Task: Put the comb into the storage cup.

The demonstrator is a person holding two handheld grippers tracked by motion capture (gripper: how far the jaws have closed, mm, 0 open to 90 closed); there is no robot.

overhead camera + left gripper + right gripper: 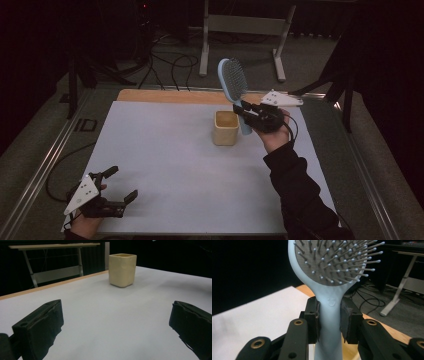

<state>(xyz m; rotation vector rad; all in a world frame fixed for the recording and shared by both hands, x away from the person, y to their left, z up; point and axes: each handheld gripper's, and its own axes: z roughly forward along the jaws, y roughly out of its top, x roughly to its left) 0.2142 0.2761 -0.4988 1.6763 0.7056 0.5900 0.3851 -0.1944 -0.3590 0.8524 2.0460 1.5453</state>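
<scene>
Right gripper: clamps hairbrush by its handle, head up.
Cup: just left of handle's lower end.
Left gripper: agape, near-left, idle.

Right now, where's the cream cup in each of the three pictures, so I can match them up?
High view: the cream cup stands just right of centre on the white sheet, beside the blue hairbrush.
Left gripper view: upper middle, upright on the sheet, far beyond the jaws.
Right gripper view: I can't make the cup out behind the brush handle.
Shared landmark: the white sheet with its wooden far edge.
</scene>
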